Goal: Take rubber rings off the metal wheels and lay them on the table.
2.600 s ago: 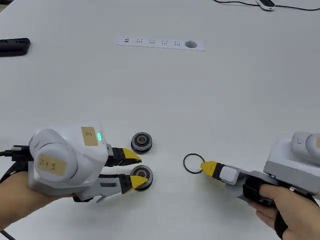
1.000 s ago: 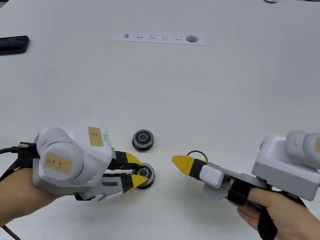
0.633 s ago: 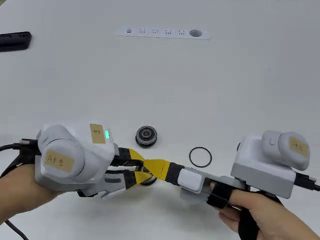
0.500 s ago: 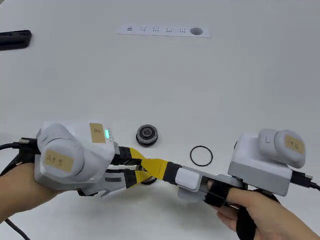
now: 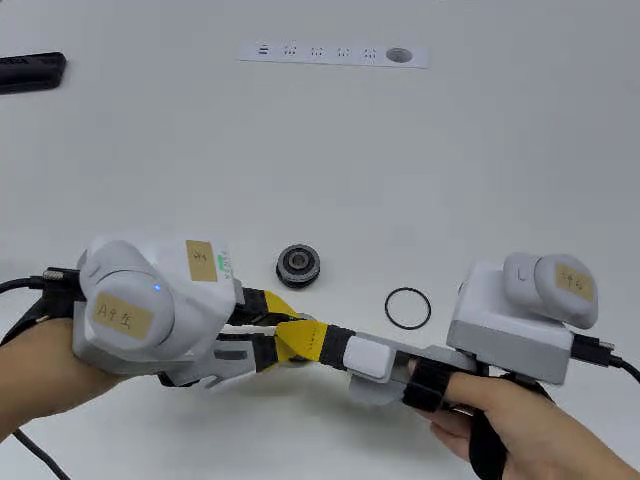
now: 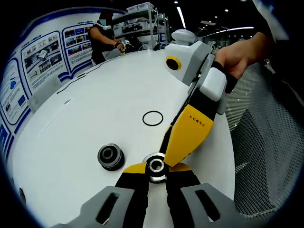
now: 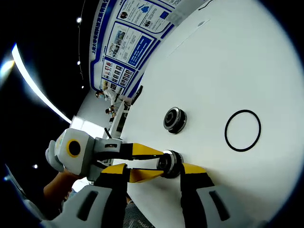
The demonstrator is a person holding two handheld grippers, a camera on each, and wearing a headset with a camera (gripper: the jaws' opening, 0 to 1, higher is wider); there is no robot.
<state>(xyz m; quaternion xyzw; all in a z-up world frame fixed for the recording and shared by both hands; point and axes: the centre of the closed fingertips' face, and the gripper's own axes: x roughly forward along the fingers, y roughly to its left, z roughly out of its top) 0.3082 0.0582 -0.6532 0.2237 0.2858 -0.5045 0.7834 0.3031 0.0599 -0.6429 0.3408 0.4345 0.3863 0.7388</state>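
1. Counting what is finished: one rubber ring [image 5: 407,308] lies flat and loose on the table [image 5: 480,150], to the right of both wheels and touching neither.
2. The work now centres on the held wheel [image 6: 156,167], low over the near part of the table. The left gripper [image 5: 270,322] is clamped on it, yellow tips pressed to either side.
3. The right gripper [image 5: 298,340] comes in from the opposite side with its jaws flanking that same wheel. I cannot tell whether they have closed tight on it.
4. A second wheel [image 5: 299,264] stands free just beyond, with nothing touching it. Its dark rim suggests its ring is still on, so I judge two rings remain.
5. No tray or box is in use; the freed ring rests directly on the tabletop.
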